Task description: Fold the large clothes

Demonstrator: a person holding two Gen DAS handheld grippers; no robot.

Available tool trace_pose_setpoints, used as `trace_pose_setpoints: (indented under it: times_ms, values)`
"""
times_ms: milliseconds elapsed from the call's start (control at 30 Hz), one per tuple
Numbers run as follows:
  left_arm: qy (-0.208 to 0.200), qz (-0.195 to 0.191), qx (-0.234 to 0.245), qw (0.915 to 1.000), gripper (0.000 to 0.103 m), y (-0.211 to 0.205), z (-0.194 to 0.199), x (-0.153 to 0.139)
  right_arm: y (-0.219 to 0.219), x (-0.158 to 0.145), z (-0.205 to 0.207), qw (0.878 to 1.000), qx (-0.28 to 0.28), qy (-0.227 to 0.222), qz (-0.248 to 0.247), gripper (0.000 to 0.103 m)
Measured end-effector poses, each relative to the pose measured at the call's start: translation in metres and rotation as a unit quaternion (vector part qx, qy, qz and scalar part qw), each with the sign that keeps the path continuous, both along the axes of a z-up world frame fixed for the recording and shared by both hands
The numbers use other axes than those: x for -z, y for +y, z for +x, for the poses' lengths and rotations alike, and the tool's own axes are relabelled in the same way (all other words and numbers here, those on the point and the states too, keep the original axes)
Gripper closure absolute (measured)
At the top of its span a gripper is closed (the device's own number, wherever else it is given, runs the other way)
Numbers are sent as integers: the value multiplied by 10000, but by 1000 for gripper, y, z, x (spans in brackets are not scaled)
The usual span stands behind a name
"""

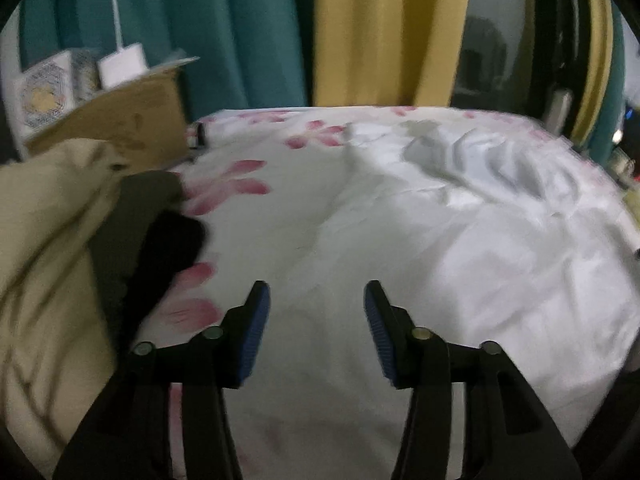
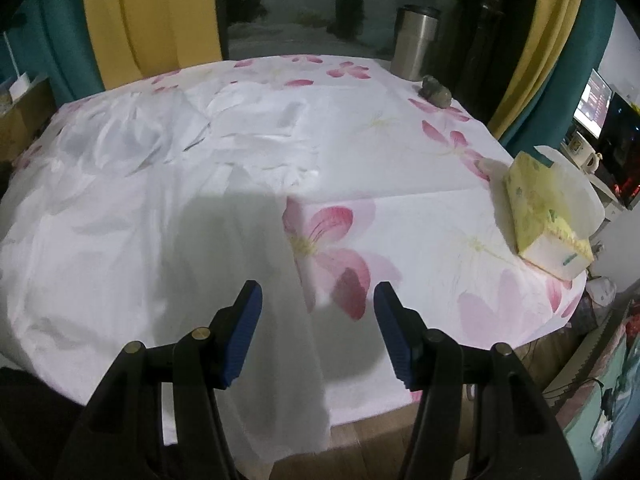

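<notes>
A large white garment lies spread and wrinkled on a table covered with a white cloth with pink flowers. It also shows in the left wrist view. My right gripper is open and empty, hovering above the garment's right edge near the table's front. My left gripper is open and empty above the garment's left part. Both have blue pads on black fingers.
A pile of beige, grey and black clothes lies at the left. A cardboard box stands behind it. A yellow tissue pack, a steel cup and a small dark object sit at the table's right side.
</notes>
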State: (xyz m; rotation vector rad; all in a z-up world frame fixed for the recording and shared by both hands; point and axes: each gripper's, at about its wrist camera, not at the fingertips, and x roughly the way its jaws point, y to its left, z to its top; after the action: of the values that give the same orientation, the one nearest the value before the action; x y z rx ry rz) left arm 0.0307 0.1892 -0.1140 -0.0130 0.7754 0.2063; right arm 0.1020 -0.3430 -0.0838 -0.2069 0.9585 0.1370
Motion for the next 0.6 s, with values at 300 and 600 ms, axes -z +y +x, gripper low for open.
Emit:
trace_pose_setpoints:
  times_ms: [300,600]
  values:
    - [421,-295,69,9987,38,15,-20,22,8,17,-19,9998,-36,194,79,45]
    - [582,-216,407,9972,43,6,-29,23,0,18,-41,9994,7,157,302,45]
